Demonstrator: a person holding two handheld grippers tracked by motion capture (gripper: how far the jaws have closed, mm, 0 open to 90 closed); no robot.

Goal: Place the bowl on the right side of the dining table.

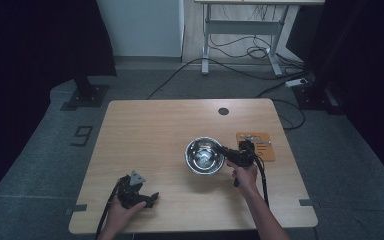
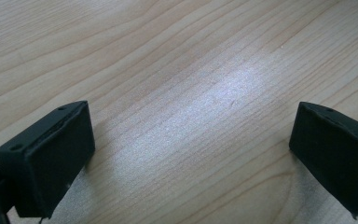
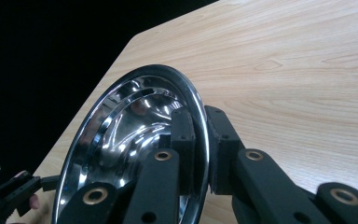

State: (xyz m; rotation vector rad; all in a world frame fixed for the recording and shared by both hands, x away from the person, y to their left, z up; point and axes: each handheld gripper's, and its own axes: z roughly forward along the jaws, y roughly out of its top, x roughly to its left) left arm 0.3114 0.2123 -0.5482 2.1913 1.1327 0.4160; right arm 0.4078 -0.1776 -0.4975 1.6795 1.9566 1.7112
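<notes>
While my right claw (image 3: 199, 140) grips the steel bowl's (image 1: 204, 155) right rim at frame centre, my left claw (image 2: 191, 154) rests released at lower left.

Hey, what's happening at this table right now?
A person is working with a handheld gripper in each hand. The right gripper is clamped on the rim of a shiny metal bowl near the middle of the wooden table, one jaw inside the bowl and one outside. The left gripper sits near the table's front edge with its jaws open and nothing between them. An orange card lies beyond the bowl.
</notes>
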